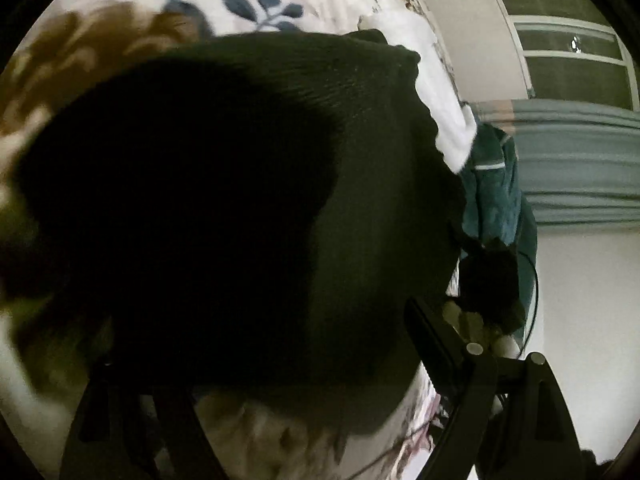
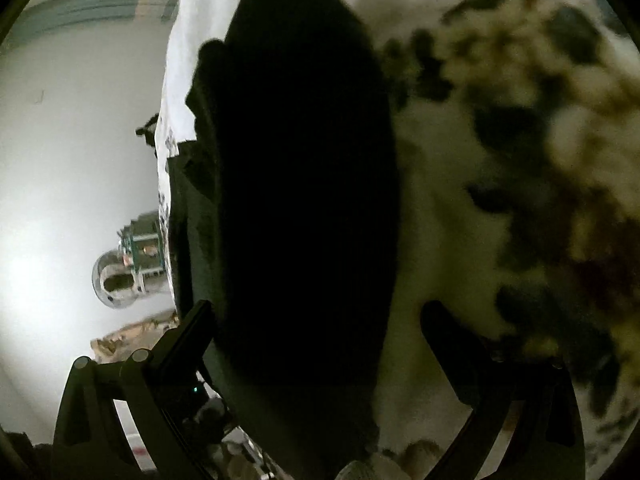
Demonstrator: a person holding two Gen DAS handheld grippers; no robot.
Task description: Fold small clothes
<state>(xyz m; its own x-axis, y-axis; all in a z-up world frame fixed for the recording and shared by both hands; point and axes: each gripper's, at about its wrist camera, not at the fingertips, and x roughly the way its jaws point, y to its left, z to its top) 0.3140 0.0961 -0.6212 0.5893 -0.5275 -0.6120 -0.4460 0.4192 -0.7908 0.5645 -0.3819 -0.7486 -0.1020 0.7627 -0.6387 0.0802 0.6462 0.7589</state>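
garment: a black ribbed knit piece of small clothing [image 1: 248,200] lies spread on the white bed cover with blue and brown flower print [image 1: 256,4], filling most of both wrist views; in the right wrist view the same black cloth [image 2: 304,184] runs as a long dark band up the frame.

left claw: the left claw [image 1: 280,360] hangs low over the black cloth, jaws wide and released; the cloth sits between and under the fingers, but i see no pad pressing on it.

right claw: the right claw [image 2: 316,320] stands spread to its widest, straddling the near end of the black band, nothing clenched.

surroundings: a crumpled teal garment [image 1: 492,200] lies at the bed's edge beyond the black piece, with a white cloth [image 1: 440,92] just beside it; pale floor past the edge.

step in hand: looks like the gap between two folds, both claws let go and the garment lying flat.

how far along: hard to call, the black cloth is too dark to read any fold lines.

next move calls for: each claw to settle on an edge or corner of the black piece, pinch one layer cleanly, then lift and carry it across together.

watch for: grabbing the bed cover along with the knit.
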